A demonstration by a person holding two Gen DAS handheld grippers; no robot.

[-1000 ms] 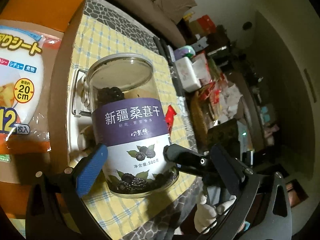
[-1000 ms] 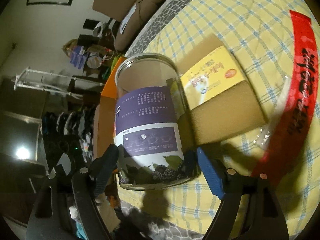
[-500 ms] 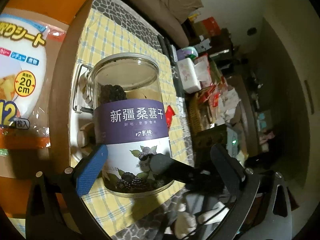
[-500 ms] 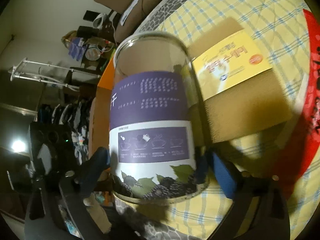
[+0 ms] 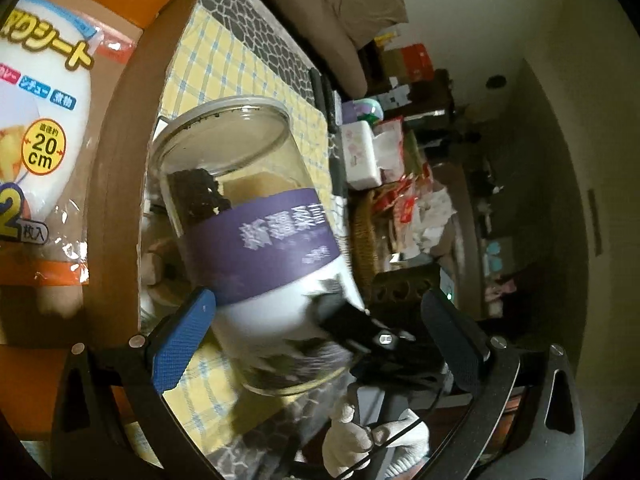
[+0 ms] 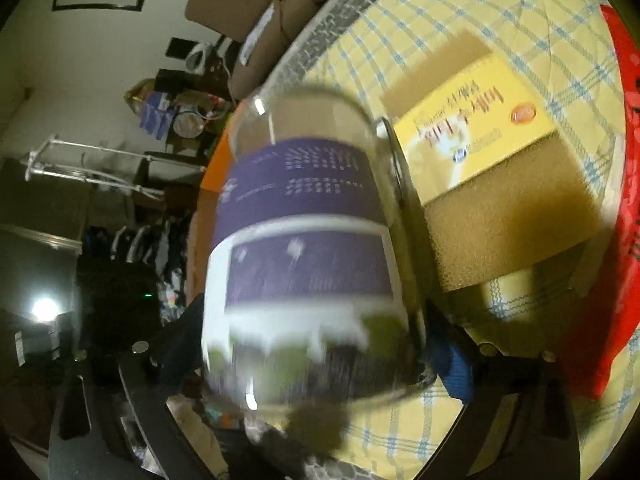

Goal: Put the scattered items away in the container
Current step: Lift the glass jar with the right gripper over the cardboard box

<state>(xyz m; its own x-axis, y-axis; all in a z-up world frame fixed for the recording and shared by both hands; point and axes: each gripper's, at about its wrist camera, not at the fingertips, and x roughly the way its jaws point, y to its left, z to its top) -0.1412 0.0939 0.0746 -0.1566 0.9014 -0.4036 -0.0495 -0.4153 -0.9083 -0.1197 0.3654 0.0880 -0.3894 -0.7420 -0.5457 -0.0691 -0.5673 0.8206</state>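
Observation:
A clear jar (image 5: 256,236) with a purple and white mulberry label is tilted and lifted off the yellow checked cloth (image 5: 208,56). My right gripper (image 6: 316,356) is shut on the jar (image 6: 304,240), its fingers at the jar's base. In the left wrist view a black finger of the right gripper presses the jar's lower side. My left gripper (image 5: 320,328) is open around the jar's base, its blue pad (image 5: 180,344) close to the glass. The orange cardboard box (image 5: 120,128) stands at the left, with a packet of cooking sheets (image 5: 36,128) in it.
A yellow carton (image 6: 480,132) lies on a brown block on the cloth. A red packet (image 6: 624,220) lies at the right edge. A metal clip and small items lie behind the jar. Cluttered shelves and a sofa lie beyond the table.
The right gripper closed in on the jar and lifted and tilted it towards the box; the jar is blurred with motion. The left gripper stayed open beside it.

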